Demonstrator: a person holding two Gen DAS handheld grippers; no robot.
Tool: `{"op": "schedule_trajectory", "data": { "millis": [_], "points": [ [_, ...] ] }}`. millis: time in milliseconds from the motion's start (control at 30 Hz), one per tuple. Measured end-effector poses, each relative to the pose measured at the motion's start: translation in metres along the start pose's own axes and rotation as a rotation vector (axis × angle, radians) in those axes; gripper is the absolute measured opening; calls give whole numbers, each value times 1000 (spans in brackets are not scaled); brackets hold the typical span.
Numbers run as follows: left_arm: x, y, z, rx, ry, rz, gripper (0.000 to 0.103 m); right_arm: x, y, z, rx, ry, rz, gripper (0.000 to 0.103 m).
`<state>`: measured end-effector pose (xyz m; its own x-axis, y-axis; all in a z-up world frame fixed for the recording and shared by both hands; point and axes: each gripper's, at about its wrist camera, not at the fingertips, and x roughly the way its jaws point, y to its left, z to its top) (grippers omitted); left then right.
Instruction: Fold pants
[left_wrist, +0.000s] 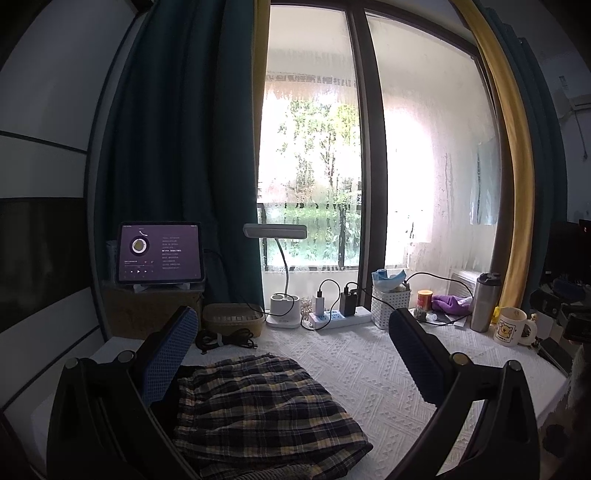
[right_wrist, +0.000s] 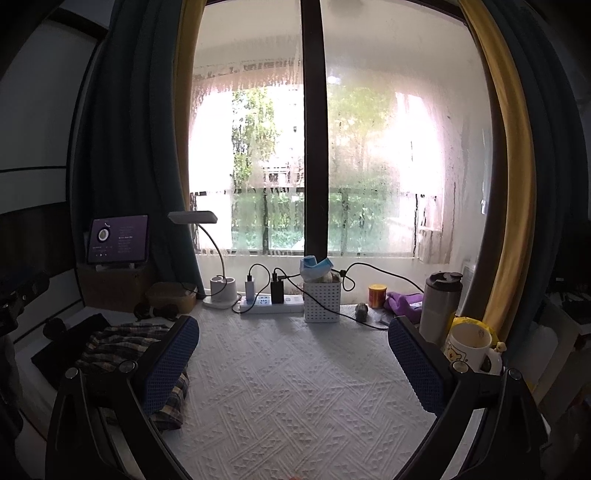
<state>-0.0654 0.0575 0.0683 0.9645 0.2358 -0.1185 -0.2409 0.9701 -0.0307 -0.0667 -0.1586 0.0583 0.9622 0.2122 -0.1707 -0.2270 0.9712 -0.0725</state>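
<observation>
Left claw: fingers spread apart, empty, above the pants.
Right claw: spread apart, empty.
Pants: bunched plaid cloth on the tabletop.
Handling: likely light, limp; pinch an outer edge.

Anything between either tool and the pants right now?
Nothing visible. The dark plaid pants lie bunched on the white textured cloth, directly below the open left tool. The open right tool has only bare cloth between it and the pants to its left.
</observation>
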Motion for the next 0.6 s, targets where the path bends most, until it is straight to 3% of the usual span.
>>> {"op": "schedule_trajectory", "data": {
  "millis": [600],
  "points": [
    [3, -1, -2, 4, 11, -6, 102, 1, 2, -2, 1, 5, 3, 103]
  ]
}}
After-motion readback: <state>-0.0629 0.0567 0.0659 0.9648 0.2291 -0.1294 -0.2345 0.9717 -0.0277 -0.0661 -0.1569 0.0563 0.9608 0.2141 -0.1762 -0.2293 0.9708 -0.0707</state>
